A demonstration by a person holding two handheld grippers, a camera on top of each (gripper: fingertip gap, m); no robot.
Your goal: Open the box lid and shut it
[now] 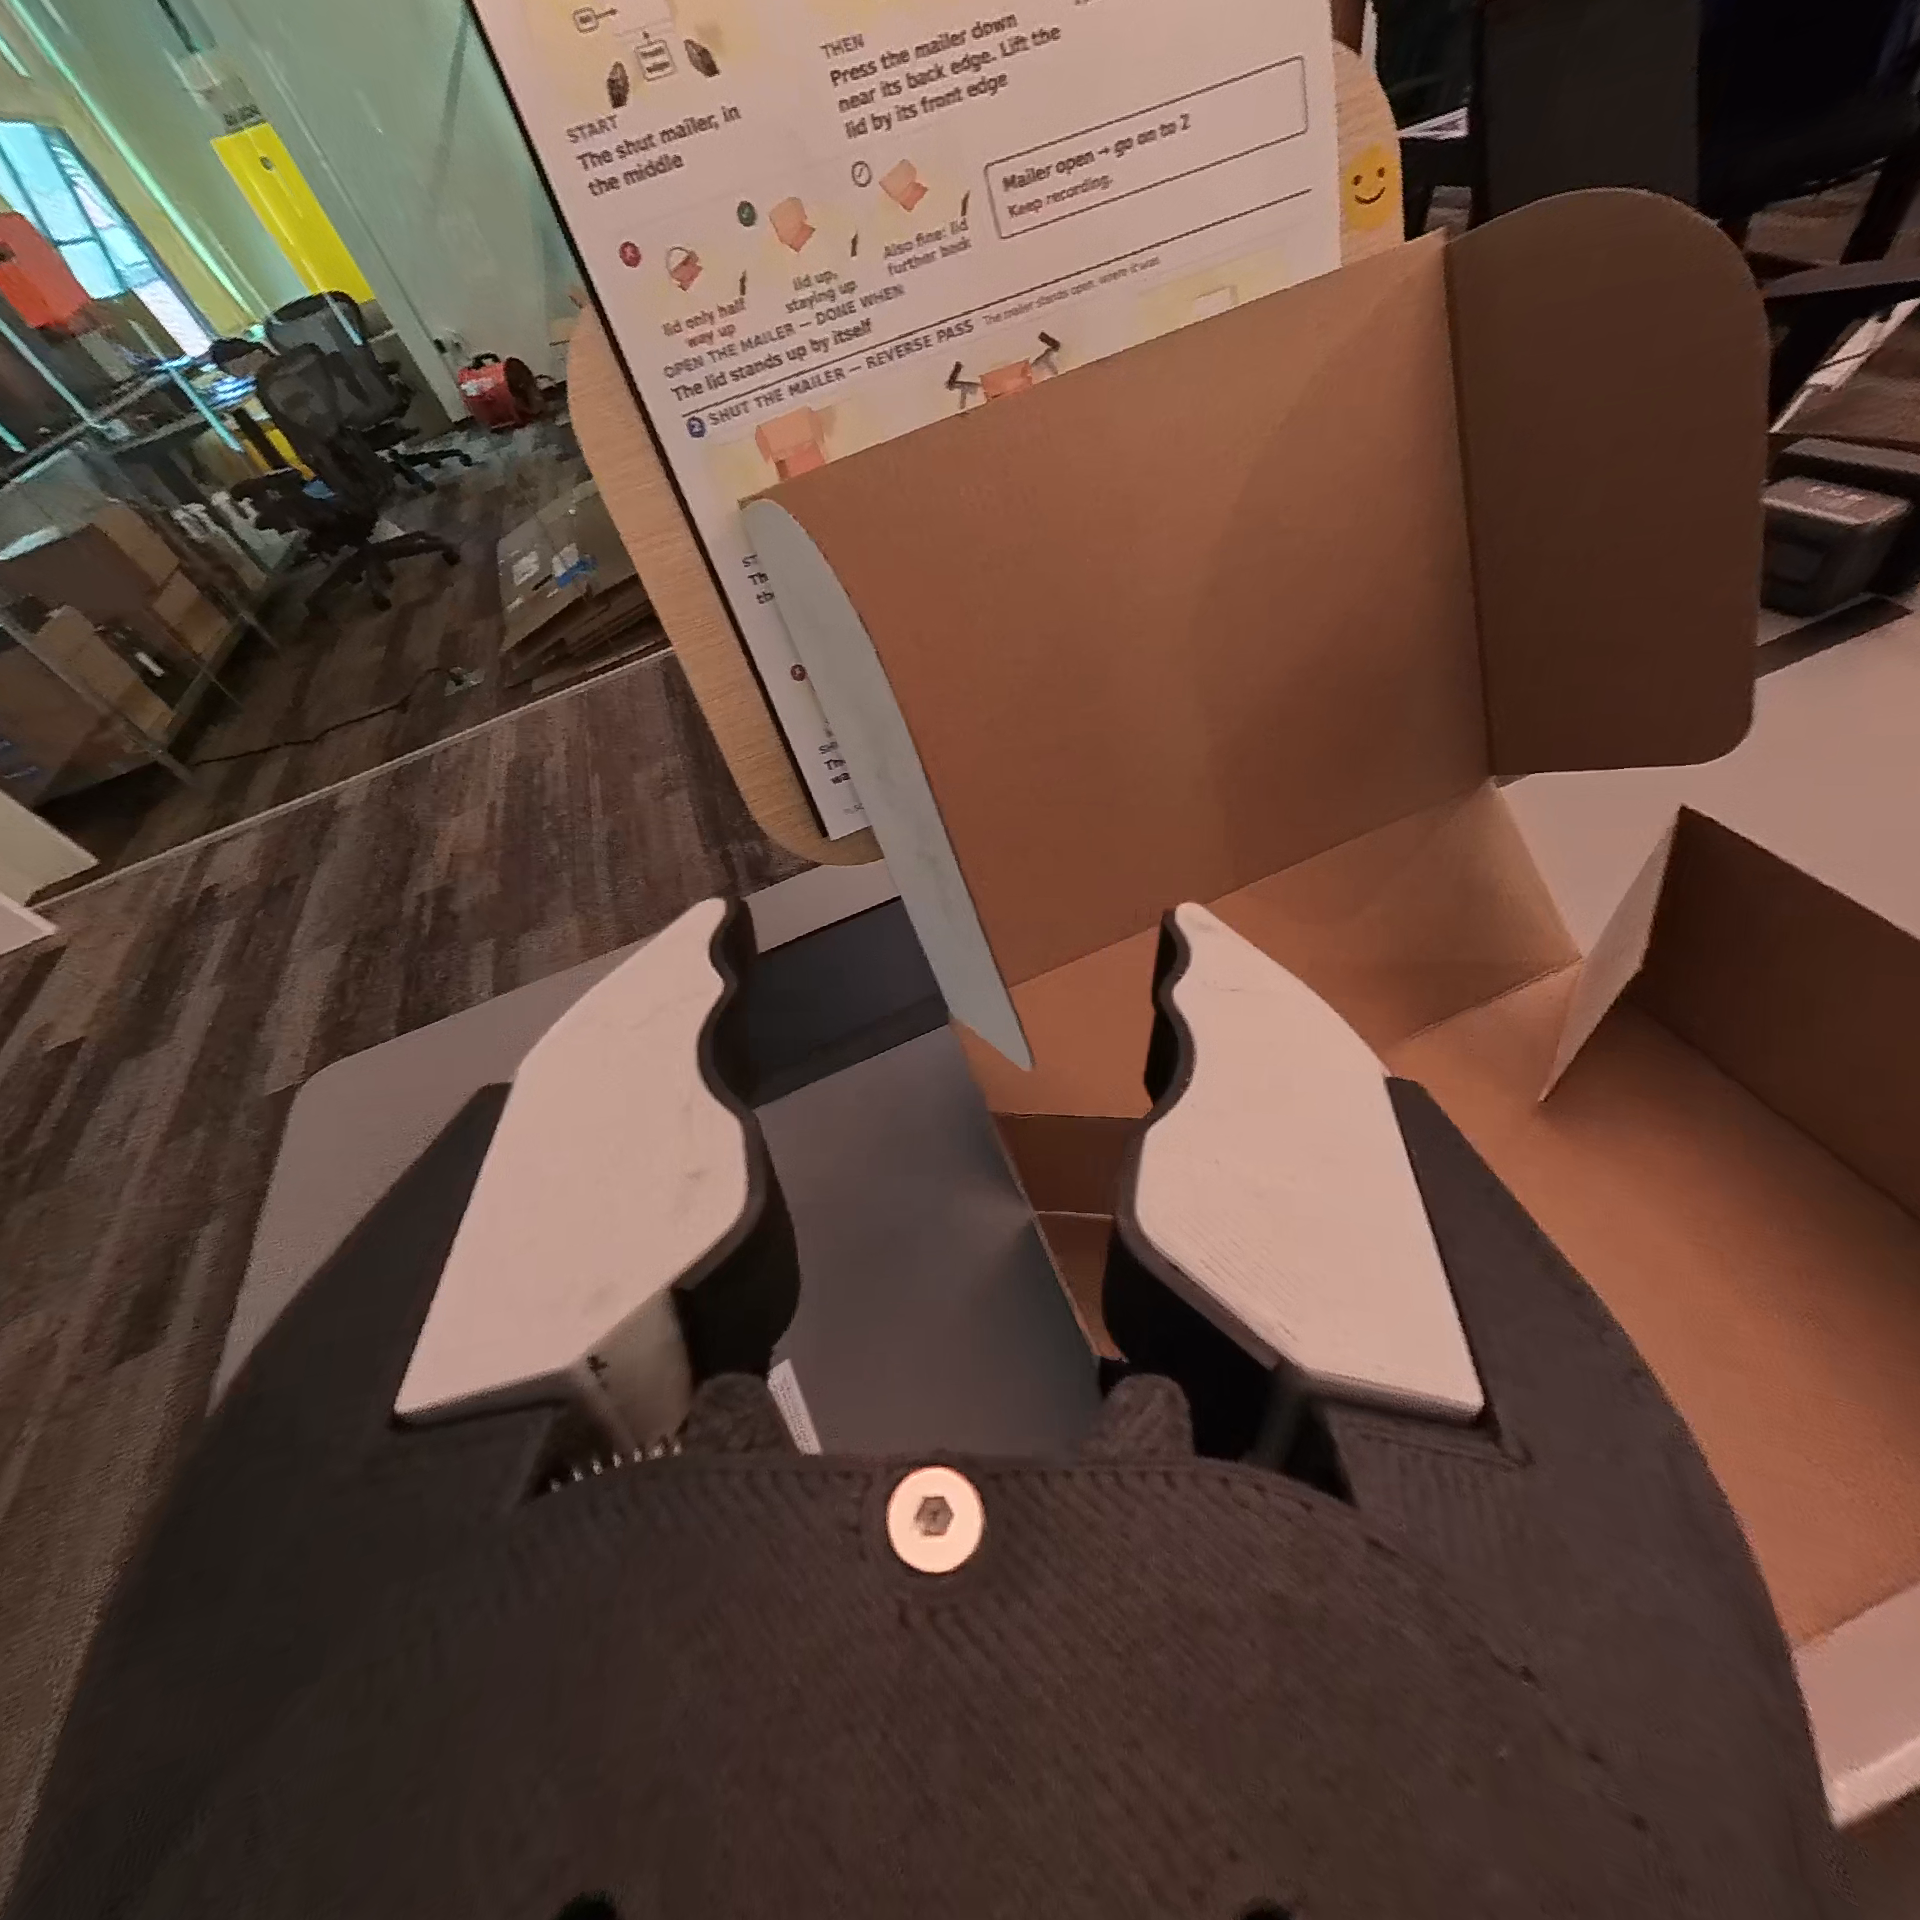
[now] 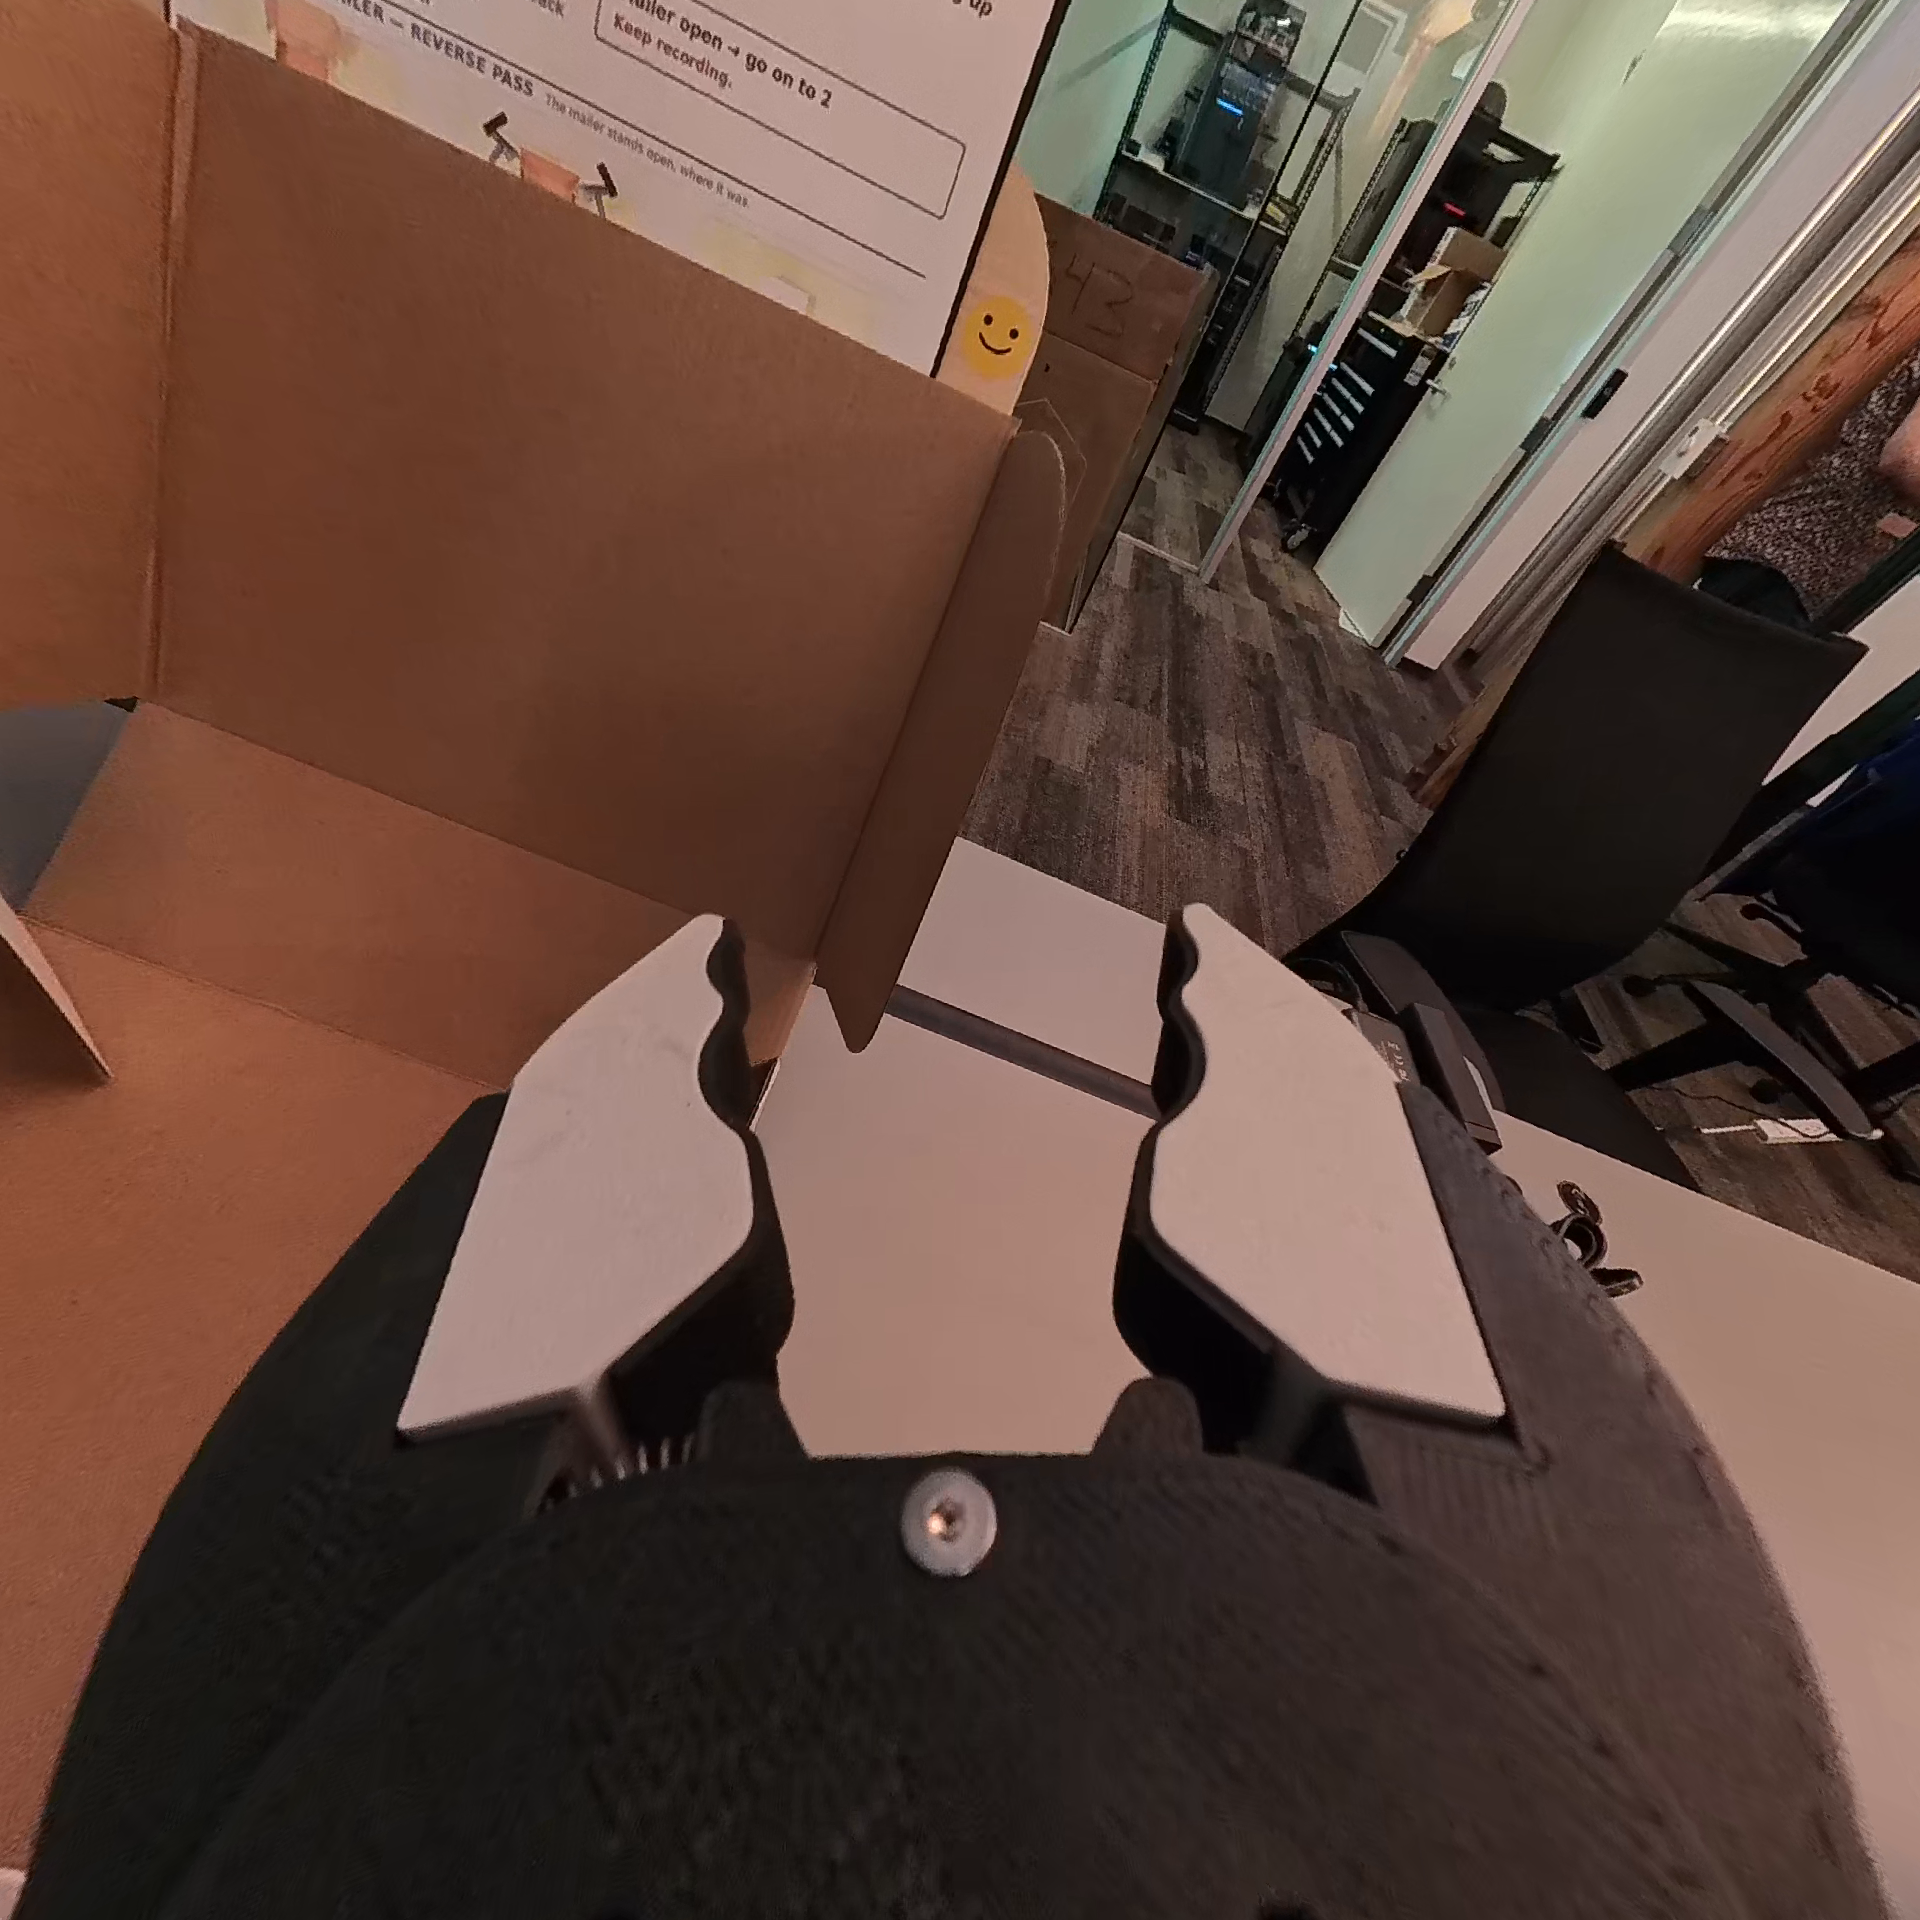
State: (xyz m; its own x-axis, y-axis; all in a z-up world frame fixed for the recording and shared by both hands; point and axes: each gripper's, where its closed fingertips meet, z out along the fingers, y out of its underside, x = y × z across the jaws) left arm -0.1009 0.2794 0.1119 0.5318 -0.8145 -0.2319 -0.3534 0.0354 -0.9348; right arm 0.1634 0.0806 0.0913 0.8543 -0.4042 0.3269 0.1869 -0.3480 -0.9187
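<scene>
A brown cardboard mailer box stands open on a white table. Its lid stands upright at the back, with a side flap folded out on the right and a pale-faced flap edge-on at the left. The box tray lies open below. My left gripper is open, its fingers straddling the lid's left flap without gripping it. In the right wrist view the lid and its right flap show; my right gripper is open, with that flap's lower tip just above the gap between its fingers.
An instruction poster stands right behind the lid. The white table extends to the right of the box. A black office chair stands beyond the table's right edge. Dark devices sit at the far right.
</scene>
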